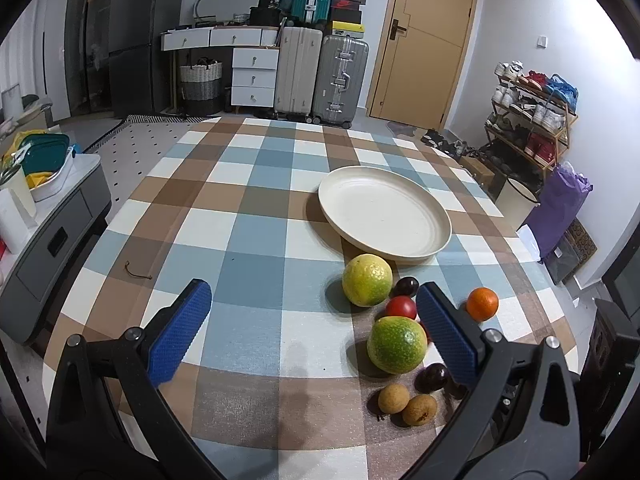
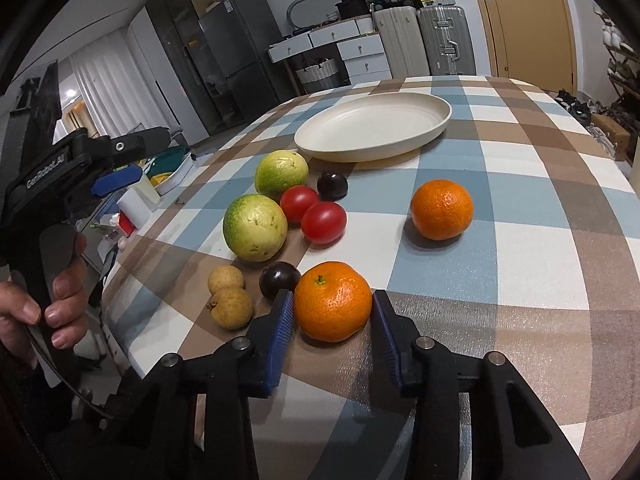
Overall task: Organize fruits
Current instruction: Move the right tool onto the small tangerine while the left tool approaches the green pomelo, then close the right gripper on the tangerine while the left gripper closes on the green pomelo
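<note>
In the right wrist view my right gripper [image 2: 333, 312] has both blue pads against the sides of an orange [image 2: 333, 306] resting on the checked tablecloth. A second orange [image 2: 442, 209] lies further right. Left of them sit two green-yellow fruits [image 2: 255, 227], two red tomatoes [image 2: 323, 223], two dark plums [image 2: 279, 280] and two brown longans [image 2: 232, 307]. Beyond them the cream plate [image 2: 372, 128] holds nothing. My left gripper [image 1: 312, 292] hovers open over bare cloth, its right finger [image 1: 448, 332] beside the fruit cluster [image 1: 397, 345] and short of the plate [image 1: 384, 212].
The round table [image 1: 260, 200] drops off at the near and left edges. A grey side cabinet [image 1: 52, 240] with a basin of containers stands to its left. A person's hand [image 2: 60, 292] holds the left gripper's handle. Suitcases and a shoe rack line the far walls.
</note>
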Demonstrator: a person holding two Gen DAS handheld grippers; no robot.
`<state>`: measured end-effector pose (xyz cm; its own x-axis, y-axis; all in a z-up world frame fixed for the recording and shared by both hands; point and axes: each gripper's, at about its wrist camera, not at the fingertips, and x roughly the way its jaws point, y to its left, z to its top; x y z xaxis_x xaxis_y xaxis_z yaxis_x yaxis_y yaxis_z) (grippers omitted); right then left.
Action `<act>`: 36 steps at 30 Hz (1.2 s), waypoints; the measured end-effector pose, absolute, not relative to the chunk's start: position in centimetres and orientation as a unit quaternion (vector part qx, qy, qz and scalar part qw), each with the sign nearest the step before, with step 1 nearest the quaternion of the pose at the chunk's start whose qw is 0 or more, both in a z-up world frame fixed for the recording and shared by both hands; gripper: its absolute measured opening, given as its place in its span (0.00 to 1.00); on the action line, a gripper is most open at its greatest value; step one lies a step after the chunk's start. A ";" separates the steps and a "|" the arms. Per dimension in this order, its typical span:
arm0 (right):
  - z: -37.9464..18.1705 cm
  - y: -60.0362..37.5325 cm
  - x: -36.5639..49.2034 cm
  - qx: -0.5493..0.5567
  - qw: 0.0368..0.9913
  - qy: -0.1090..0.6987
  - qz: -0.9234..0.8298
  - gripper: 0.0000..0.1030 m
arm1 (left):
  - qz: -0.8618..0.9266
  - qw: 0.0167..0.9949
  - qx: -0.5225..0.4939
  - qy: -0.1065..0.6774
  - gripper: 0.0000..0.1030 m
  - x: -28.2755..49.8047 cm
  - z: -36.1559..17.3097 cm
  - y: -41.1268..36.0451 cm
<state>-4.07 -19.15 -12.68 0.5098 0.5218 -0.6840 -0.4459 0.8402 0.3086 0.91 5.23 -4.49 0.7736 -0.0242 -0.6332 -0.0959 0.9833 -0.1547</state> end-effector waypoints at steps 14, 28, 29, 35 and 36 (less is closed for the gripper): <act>-11.8 -19.8 -4.3 0.059 0.873 0.390 0.287 0.39 | 0.004 0.926 -0.108 0.362 0.99 2.0 -6.2 6.0; -11.2 -20.4 -4.2 0.071 0.877 0.375 0.291 0.39 | -0.034 0.898 -0.145 0.414 0.99 3.6 -9.6 6.0; -11.2 -20.4 -4.2 0.071 0.877 0.375 0.291 0.39 | -0.041 0.896 -0.147 0.417 0.99 3.8 -9.7 5.8; -11.4 -20.5 -3.9 0.077 0.876 0.376 0.293 0.39 | -0.074 0.882 -0.155 0.438 0.99 4.8 -10.8 4.5; -11.4 -20.6 -3.9 0.078 0.875 0.376 0.294 0.39 | -0.078 0.877 -0.157 0.447 0.99 5.1 -11.1 4.2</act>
<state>-3.93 -20.57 -11.41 0.5446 0.5728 -0.6127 -0.4549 0.8154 0.3580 5.09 4.20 -11.14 0.5887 -0.2778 -0.7591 -0.0023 0.9385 -0.3452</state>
